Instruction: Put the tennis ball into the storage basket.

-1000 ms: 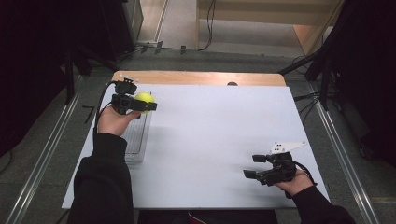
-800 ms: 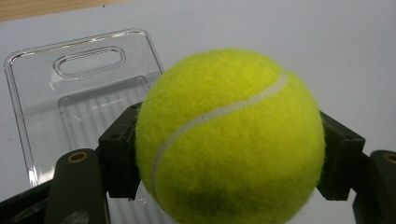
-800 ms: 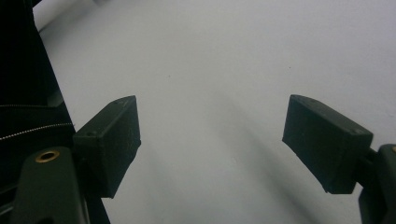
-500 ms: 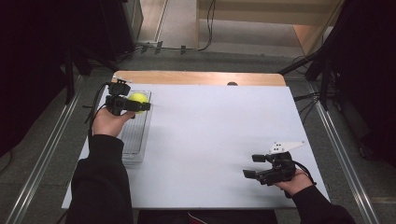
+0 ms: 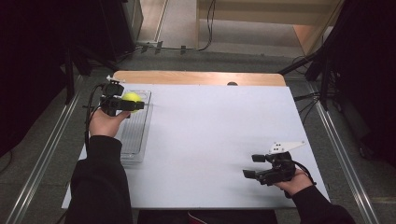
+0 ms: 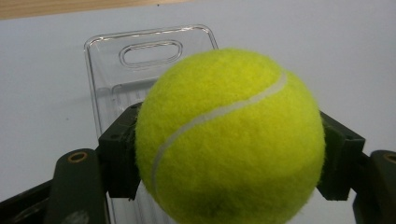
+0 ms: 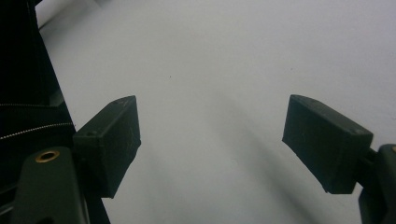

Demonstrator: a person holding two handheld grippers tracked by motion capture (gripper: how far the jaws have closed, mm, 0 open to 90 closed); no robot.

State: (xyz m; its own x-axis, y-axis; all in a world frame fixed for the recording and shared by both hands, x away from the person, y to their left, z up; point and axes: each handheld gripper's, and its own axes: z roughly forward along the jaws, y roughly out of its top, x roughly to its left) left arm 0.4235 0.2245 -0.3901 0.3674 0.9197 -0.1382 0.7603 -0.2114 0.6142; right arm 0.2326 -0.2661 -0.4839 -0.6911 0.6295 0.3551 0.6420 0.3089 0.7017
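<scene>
My left gripper (image 5: 134,102) is shut on a yellow tennis ball (image 5: 131,97) and holds it above the far end of a clear plastic tray (image 5: 135,128) at the table's left side. In the left gripper view the ball (image 6: 233,130) sits squeezed between both black pads (image 6: 119,154), with the tray's (image 6: 149,51) handle cutout beyond it. My right gripper (image 5: 252,165) rests low over the white table (image 5: 210,135) near the front right. Its jaws stand wide open in the right gripper view (image 7: 210,140), with bare table between them.
A wooden strip (image 5: 196,78) runs along the table's far edge, with a small dark thing (image 5: 232,84) on it. Metal rails (image 5: 343,158) flank the table on the floor. A dark sleeve (image 7: 28,70) fills the left edge of the right gripper view.
The left gripper has shifted slightly to the left with the ball, now over the tray's far end. The right gripper has stayed where it was.
</scene>
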